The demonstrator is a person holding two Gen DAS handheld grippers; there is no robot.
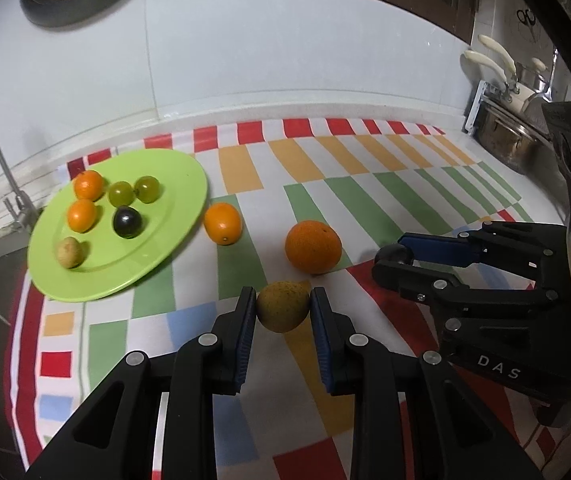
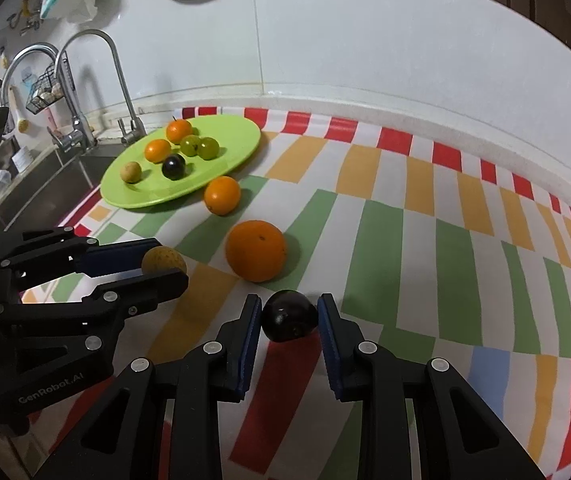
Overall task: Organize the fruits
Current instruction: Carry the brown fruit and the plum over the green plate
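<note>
The right claw [image 2: 289, 318] clamps a dark plum [image 2: 288, 317]; the left claw [image 2: 164, 262] clamps a tan fruit [image 2: 161, 259].

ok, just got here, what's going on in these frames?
A person is sorting fruit with two handheld grippers. The left gripper is shut on a small yellow-brown round fruit; the right gripper is shut on a dark purple round fruit. The round lime-green plate already holds six small fruits. A large orange and a smaller orange fruit lie on the striped cloth.
</note>
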